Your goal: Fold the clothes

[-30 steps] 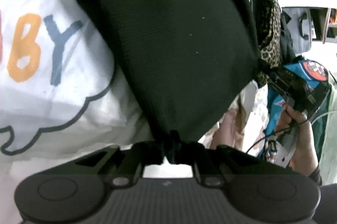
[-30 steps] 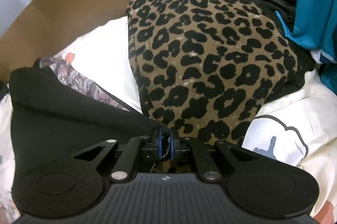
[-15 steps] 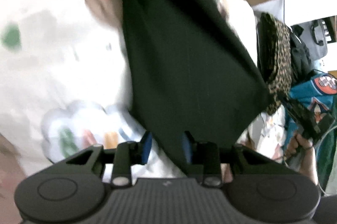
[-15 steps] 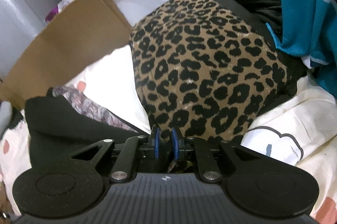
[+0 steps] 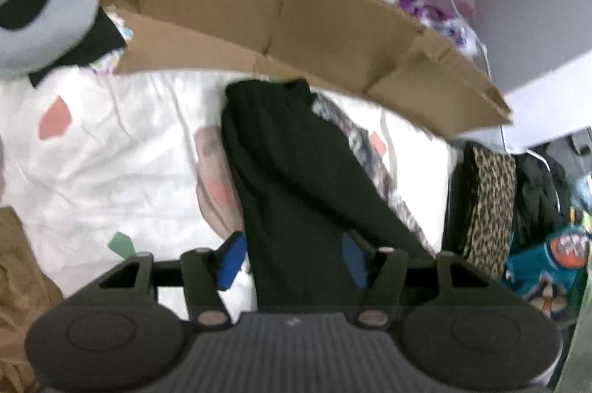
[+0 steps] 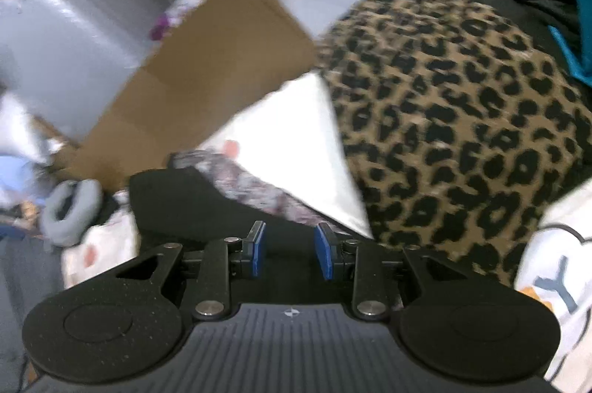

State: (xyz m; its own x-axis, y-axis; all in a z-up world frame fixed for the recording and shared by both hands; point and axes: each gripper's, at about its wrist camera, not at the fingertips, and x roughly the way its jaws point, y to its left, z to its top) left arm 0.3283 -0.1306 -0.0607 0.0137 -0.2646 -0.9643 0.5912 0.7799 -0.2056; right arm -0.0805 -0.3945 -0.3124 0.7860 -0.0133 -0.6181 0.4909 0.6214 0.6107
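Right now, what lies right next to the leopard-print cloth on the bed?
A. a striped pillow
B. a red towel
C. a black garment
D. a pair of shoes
C: in the right view a black garment lies on the bed, left of the leopard-print cloth.

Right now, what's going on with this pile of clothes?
A person with a gripper in each hand is folding a black garment on a white printed sheet. Both the left gripper and the right gripper have just been opening; their pads stand apart, the black cloth lying loose between them. A folded leopard-print garment sits beside it.
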